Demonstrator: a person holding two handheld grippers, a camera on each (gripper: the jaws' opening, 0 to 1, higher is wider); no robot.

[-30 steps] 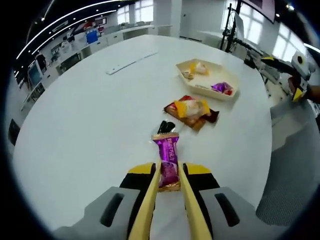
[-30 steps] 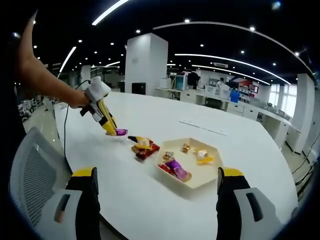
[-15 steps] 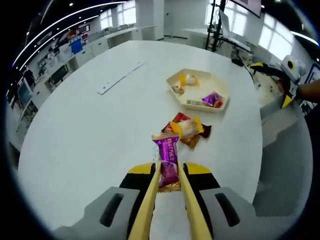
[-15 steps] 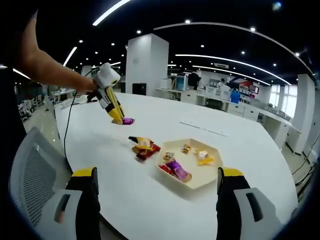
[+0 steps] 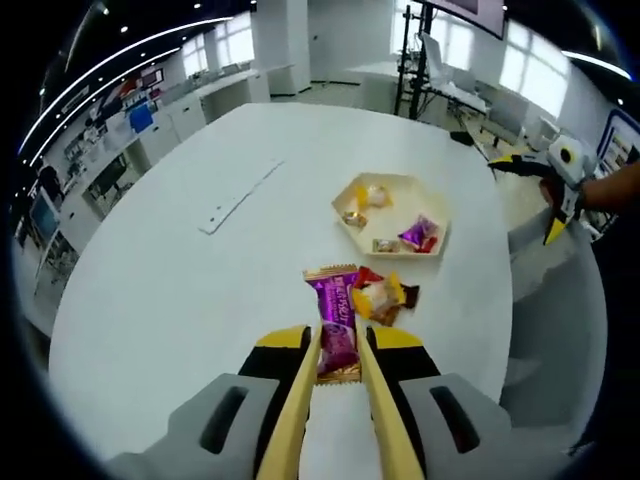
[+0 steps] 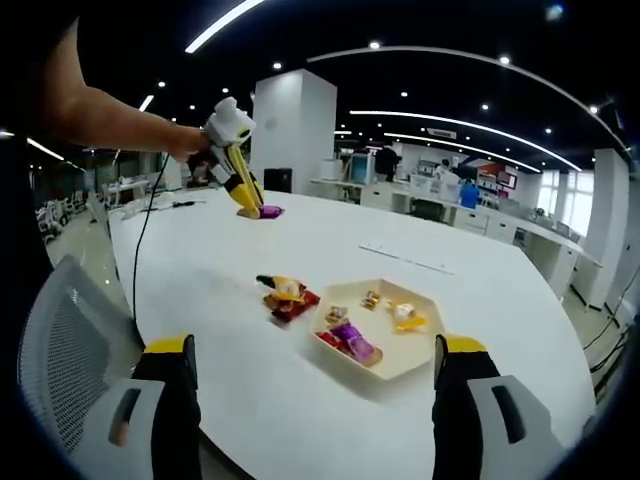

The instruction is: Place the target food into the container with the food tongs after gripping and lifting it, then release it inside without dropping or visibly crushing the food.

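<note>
My left gripper (image 5: 338, 352) has its jaws clenched on the purple candy (image 5: 336, 324), which I hold in the air above the white desk (image 5: 180, 300); in the right gripper view the candy (image 6: 270, 211) hangs over the far left of the desk, well apart from the tray (image 6: 412, 358). Just beyond the candy lies a small pile of snacks (image 5: 381, 294), and farther off sits the hexagonal tray (image 5: 436, 254) with a few wrapped sweets inside. My right gripper (image 6: 312, 400) waits at the near desk edge, jaws spread wide and grasping nothing.
</note>
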